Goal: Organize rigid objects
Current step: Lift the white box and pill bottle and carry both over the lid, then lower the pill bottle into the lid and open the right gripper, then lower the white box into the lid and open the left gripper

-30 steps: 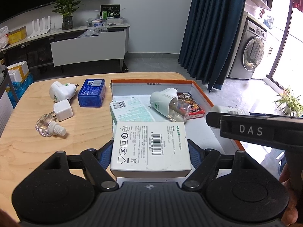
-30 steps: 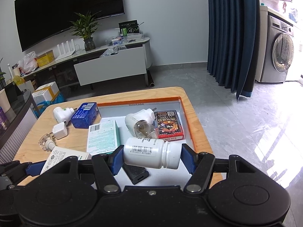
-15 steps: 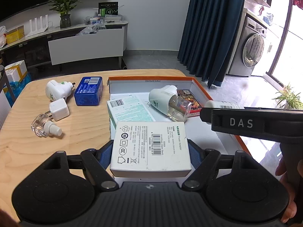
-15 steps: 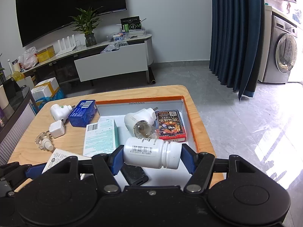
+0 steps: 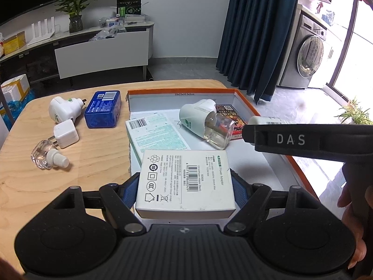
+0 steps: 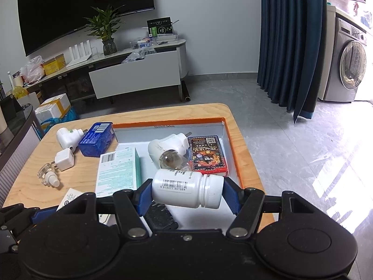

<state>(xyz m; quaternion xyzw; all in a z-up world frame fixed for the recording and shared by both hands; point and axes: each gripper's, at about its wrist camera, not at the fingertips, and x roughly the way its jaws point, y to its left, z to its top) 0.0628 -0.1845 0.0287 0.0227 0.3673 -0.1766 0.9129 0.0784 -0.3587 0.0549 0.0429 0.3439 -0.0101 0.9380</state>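
My left gripper (image 5: pixel 185 185) is shut on a white power adapter box (image 5: pixel 185 179), held over the near left edge of the orange-rimmed tray (image 5: pixel 181 92). In the right wrist view my right gripper (image 6: pixel 187 193) is shut on a white pill bottle (image 6: pixel 186 191), lying sideways over the tray (image 6: pixel 167 123). Inside the tray lie a green-white box (image 6: pixel 120 171), a white plug-in vaporizer with a clear bottle (image 6: pixel 169 150), a red card pack (image 6: pixel 207 155) and a black item (image 6: pixel 160 217) under the bottle. The right gripper's body (image 5: pixel 303 140) crosses the left view.
On the wooden table (image 5: pixel 70 175) left of the tray lie a blue tin (image 5: pixel 103 108), a white plug-in unit (image 5: pixel 64 109), a white charger cube (image 5: pixel 65 133) and a clear refill bottle (image 5: pixel 47 158). A hand (image 5: pixel 354 221) shows at the right edge. Floor drops off beyond the table's right side.
Both grippers keep their hold. The views have shifted only slightly; the objects on the table and in the tray lie as before.
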